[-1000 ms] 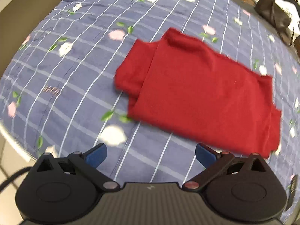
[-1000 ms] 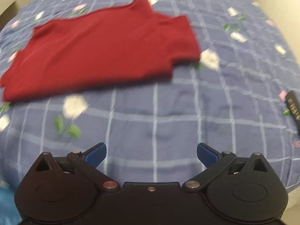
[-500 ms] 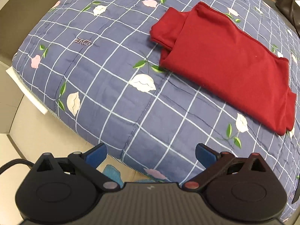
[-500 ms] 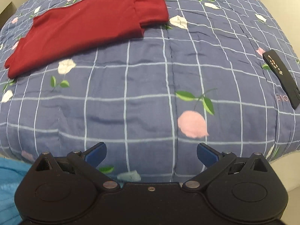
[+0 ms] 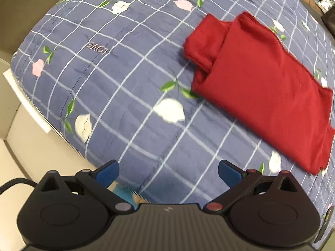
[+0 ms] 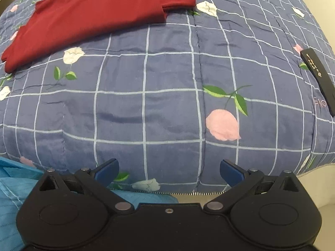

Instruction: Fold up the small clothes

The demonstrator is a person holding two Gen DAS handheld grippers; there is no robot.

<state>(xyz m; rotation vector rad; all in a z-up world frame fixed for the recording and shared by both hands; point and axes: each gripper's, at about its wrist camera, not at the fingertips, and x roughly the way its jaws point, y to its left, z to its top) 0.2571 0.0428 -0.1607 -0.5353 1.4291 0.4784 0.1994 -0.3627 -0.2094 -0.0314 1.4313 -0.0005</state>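
My left tongs (image 5: pixel 168 172) are wide open and hold nothing. My right tongs (image 6: pixel 169 172) are wide open too, with nothing between the blue tips. Both hang over the near edge of the blue quilt (image 6: pixel 167 96), the one with white lines and little flowers on it.

The red shirt (image 5: pixel 259 87) lies folded and flat on the quilt. It is well away from both of my tongs, further in from the quilt's near edge. In my left view the shirt sits on the right part of the quilt, with a folded sleeve poking out at its far end. In my right view the red shirt (image 6: pixel 94 14) sits at the far left part of the quilt.

A black remote (image 6: pixel 320 83) lies near the quilt's right edge. Some light blue cloth (image 6: pixel 12 192) shows below the quilt's near edge.
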